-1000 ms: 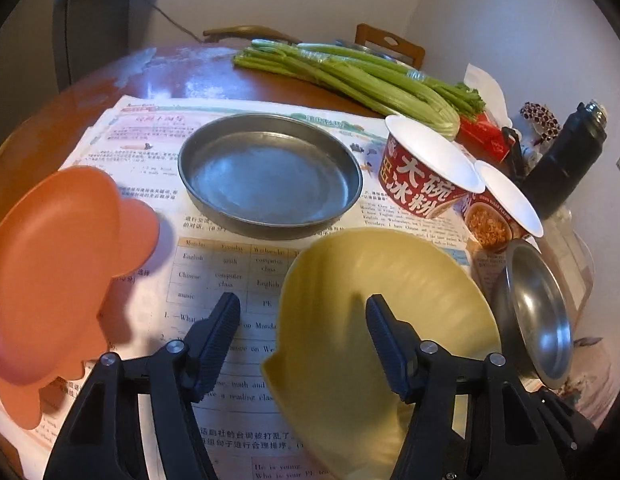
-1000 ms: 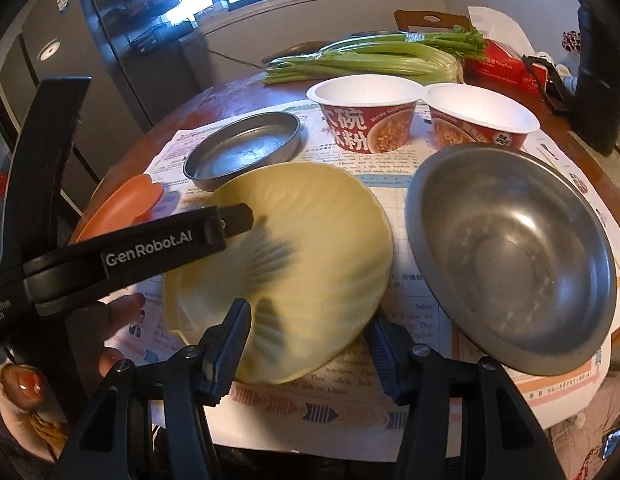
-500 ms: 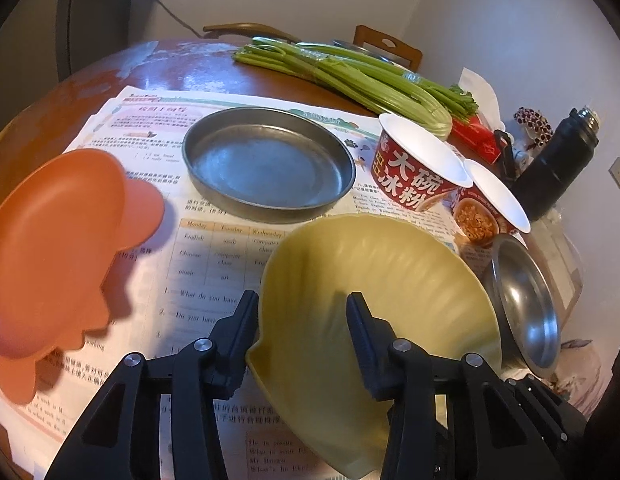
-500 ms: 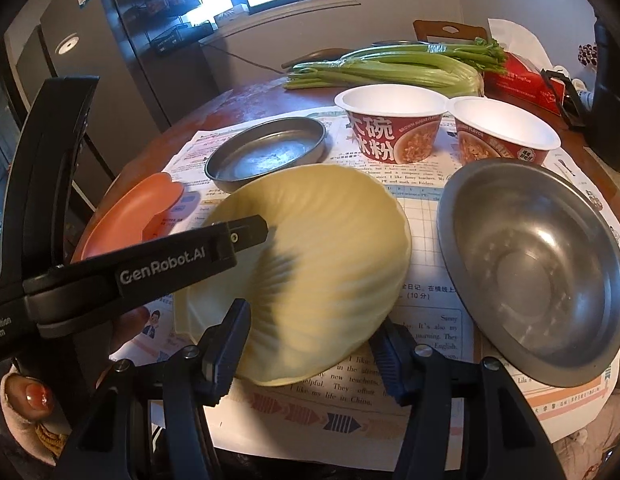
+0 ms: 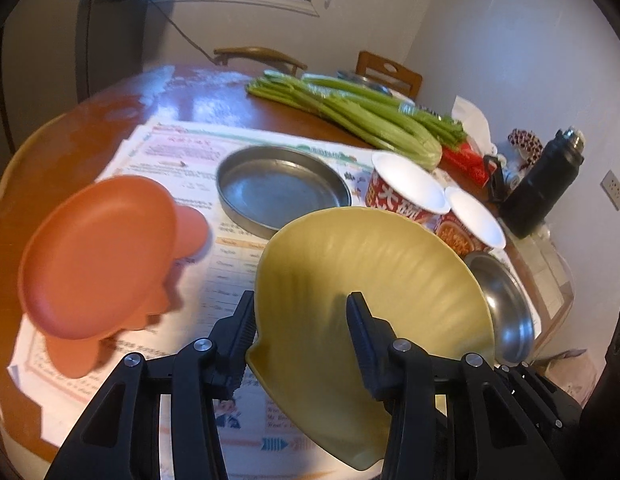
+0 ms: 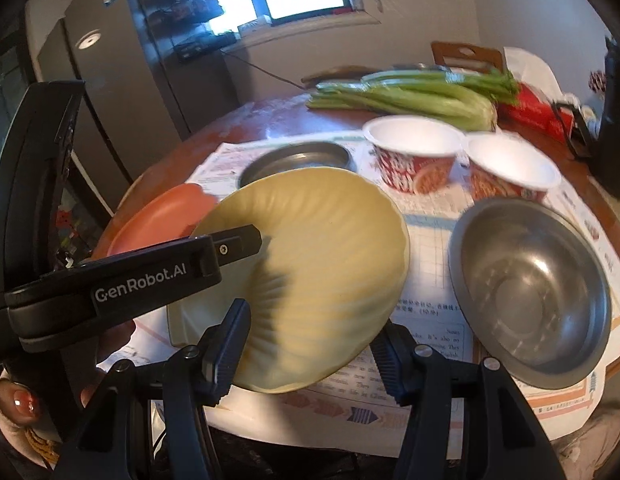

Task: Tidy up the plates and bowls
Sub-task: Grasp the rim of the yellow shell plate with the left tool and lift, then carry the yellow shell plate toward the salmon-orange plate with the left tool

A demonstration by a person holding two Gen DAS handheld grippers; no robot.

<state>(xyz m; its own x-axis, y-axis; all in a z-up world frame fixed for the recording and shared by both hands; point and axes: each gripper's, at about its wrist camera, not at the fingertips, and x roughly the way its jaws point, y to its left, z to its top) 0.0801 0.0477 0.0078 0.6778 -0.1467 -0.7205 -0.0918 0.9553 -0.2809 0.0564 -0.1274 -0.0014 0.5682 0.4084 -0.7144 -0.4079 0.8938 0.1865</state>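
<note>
Round wooden table [image 5: 110, 128] w/ printed paper sheets [image 5: 178, 160] spread over it, window behind, chairs at the far edge. Left gripper [image 5: 300, 320] has its jaws closed down on the near rim of the yellow shell-shaped plate [image 5: 374, 280]: one finger under the rim, the other over the inside. Plate is tilted up off the paper. Right gripper [image 6: 310, 340] is also clamped on the same plate [image 6: 322, 264], at its near-right edge, jaws only narrowly apart w/ the plate between them. In the right wrist view the left gripper's finger [image 6: 234, 244] reaches in over the plate's left side. Orange plate [image 5: 98, 256] sits to the left, partly off the paper's edge. Flat metal pan [image 5: 282, 188] lies beyond the yellow plate, metal bowl [image 6: 530, 292] just to its right. Two instant noodle cups [image 6: 414, 152] stand side by side behind the bowl; celery bunch [image 5: 370, 120] further back; black flask [image 5: 542, 188] at far right. Person's hand [image 6: 18, 404] shows at lower left.
</note>
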